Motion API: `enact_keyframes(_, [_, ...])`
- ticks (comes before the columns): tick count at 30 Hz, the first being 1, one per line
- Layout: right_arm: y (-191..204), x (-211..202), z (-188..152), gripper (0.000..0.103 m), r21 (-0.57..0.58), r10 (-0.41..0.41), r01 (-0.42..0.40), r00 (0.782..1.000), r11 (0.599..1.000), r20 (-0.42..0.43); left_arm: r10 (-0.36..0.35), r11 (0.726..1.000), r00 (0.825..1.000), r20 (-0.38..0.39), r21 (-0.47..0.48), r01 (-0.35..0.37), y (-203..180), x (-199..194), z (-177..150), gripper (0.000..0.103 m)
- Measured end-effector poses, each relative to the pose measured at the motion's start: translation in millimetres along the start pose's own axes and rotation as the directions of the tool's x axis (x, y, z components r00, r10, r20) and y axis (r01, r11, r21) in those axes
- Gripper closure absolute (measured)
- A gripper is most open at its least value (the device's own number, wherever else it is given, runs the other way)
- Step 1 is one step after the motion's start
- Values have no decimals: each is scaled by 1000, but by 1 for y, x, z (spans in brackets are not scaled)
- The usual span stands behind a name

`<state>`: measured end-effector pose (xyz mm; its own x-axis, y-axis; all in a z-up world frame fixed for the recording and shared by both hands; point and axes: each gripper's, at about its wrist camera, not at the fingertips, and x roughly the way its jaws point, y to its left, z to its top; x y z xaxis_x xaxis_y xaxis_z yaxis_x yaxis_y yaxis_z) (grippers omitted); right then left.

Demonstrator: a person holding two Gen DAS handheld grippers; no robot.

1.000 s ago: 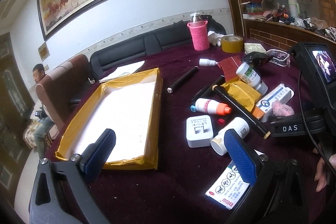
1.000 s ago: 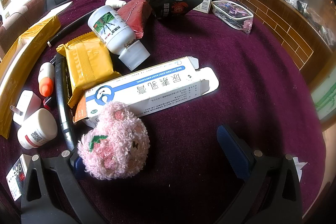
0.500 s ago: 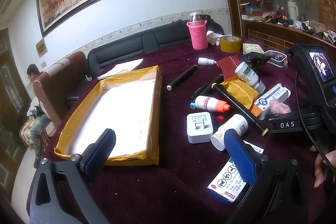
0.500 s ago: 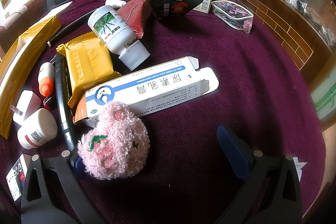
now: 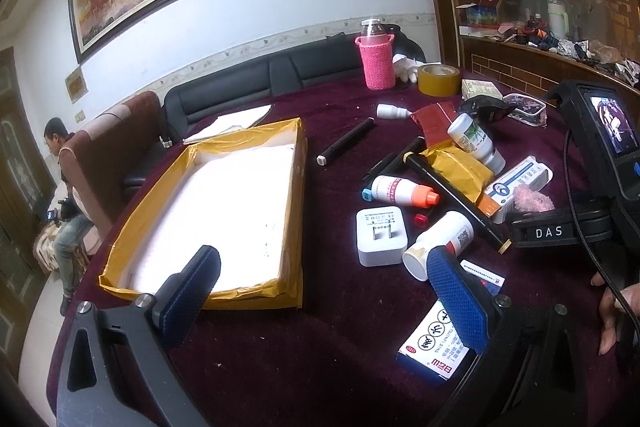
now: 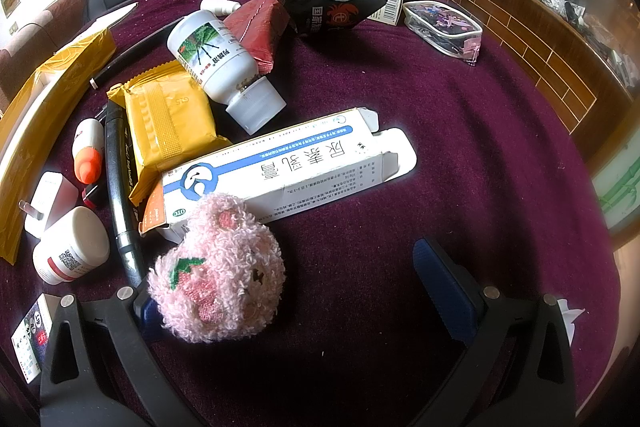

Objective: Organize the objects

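On the maroon table, a shallow white box with yellow-taped walls (image 5: 298, 163) lies open at the left. My left gripper (image 5: 326, 291) hangs open above the table just in front of it, holding nothing. To its right lie a white plug adapter (image 5: 382, 235), a white pill bottle (image 5: 438, 245) and an orange-capped bottle (image 5: 400, 189). My right gripper (image 6: 296, 303) is open, with a pink plush ball (image 6: 218, 271) resting against its left finger. Just beyond the plush is a long white-and-blue medicine box (image 6: 292, 171).
A yellow packet (image 6: 164, 123), a large white bottle (image 6: 216, 59), red and black pouches (image 6: 332, 11), a black pen (image 5: 346, 141), a tape roll (image 5: 438, 79) and a pink-sleeved bottle (image 5: 378, 61) crowd the table. A small printed box (image 5: 436, 347) lies under the left gripper's right finger. A person sits far left (image 5: 64, 187).
The left gripper has drawn back and up a little, so the box and clutter look slightly farther off. The right gripper and the plush have not moved.
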<state>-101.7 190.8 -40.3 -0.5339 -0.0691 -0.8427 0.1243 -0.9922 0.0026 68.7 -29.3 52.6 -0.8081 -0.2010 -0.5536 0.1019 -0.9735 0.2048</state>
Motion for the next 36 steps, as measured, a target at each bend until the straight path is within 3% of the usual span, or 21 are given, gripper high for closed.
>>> enact_keyframes(11, [9, -10, -3, 1, -40, -2, 3, 1000, 999, 29, -6, 1000, 1000, -23, -20, 6, 9, 5, -3, 2])
enact_keyframes(13, [21, -19, -6, 9, -121, 64, -56, 996, 991, 61, -18, 999, 999, -27, -37, 17, 16, 5, -2, 2])
enact_keyframes(17, [33, -39, -10, 9, -236, 204, -187, 978, 954, 51, -77, 993, 996, -48, -90, 72, 35, 9, -2, 2])
enact_keyframes(22, [18, -52, -16, 14, -243, 98, -69, 989, 968, 109, -178, 980, 983, -47, -95, 173, 42, 9, 2, 4])
enact_keyframes(23, [12, -54, -16, 15, -233, 111, -83, 988, 969, 109, -215, 975, 976, -48, -67, 211, 40, 7, 4, 4])
enact_keyframes(25, [-1, -60, -16, 15, -191, 140, -118, 985, 974, 104, -331, 943, 939, -89, -6, 332, 35, 6, 7, 4])
enact_keyframes(27, [-8, -61, -13, 15, -169, 172, -154, 980, 973, 97, -438, 894, 888, -141, 37, 447, 29, 5, 7, 4])
enact_keyframes(28, [-9, -61, -13, 15, -168, 183, -165, 979, 972, 93, -483, 866, 858, -175, 52, 498, 25, 5, 6, 9])
enact_keyframes(29, [-10, -65, -14, 15, -169, 191, -174, 977, 970, 92, -502, 852, 844, -190, 56, 520, 21, 5, 5, 17])
enact_keyframes(30, [-12, -67, -14, 15, -171, 197, -179, 976, 969, 91, -511, 843, 834, -208, 68, 534, 16, 6, 5, 21])
enact_keyframes(32, [-14, -68, -14, 15, -172, 205, -187, 975, 967, 90, -510, 829, 820, -260, 106, 549, 0, 10, 2, 46])
enact_keyframes(36, [-24, -65, -12, 15, -136, 232, -221, 970, 966, 78, -476, 829, 817, -326, 142, 540, -23, 22, -6, 55])
